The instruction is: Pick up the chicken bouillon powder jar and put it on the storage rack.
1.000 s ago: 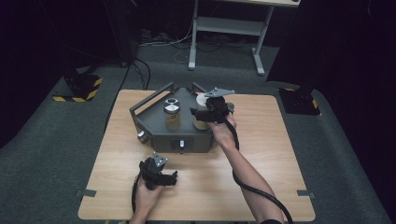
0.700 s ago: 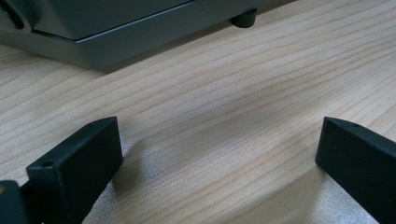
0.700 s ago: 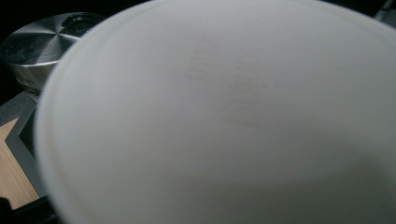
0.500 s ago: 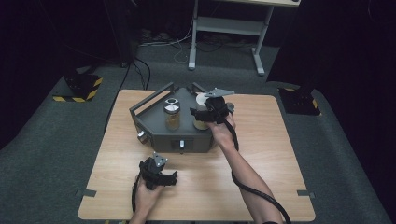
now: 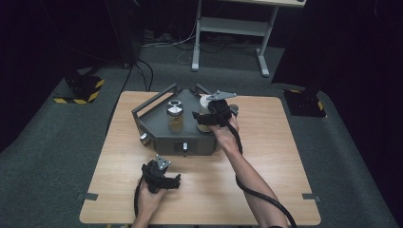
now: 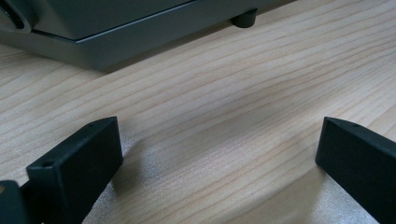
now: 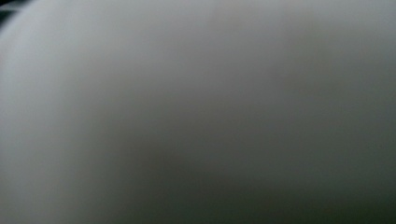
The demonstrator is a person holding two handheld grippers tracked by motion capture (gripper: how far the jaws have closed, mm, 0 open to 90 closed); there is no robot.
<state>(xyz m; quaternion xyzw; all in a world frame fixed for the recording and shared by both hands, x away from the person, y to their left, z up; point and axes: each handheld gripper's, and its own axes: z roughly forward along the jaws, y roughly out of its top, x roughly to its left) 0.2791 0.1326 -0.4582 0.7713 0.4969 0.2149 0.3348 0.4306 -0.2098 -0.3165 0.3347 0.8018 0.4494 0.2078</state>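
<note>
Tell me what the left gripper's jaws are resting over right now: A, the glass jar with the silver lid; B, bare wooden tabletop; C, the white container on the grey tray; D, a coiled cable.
B: in the left gripper view the left gripper has its jaws wide apart over bare wooden tabletop, nothing between them.

A wooden table (image 5: 266,190) stands on grey carpet. Toward its far edge, left of centre, sits a dark grey unit (image 5: 157,126) with a rail along its far-left side and knobs on its near face. A jar (image 5: 175,116) with a metal lid and amber contents stands upright on the unit's top. To its right, the right gripper (image 5: 202,116) is at a pale container (image 5: 205,102) on the unit's right part; its jaws have just been opening, and whether they touch it cannot be told. The left gripper (image 5: 173,180) rests near the table's near edge, left of centre, apart from the unit.
</note>
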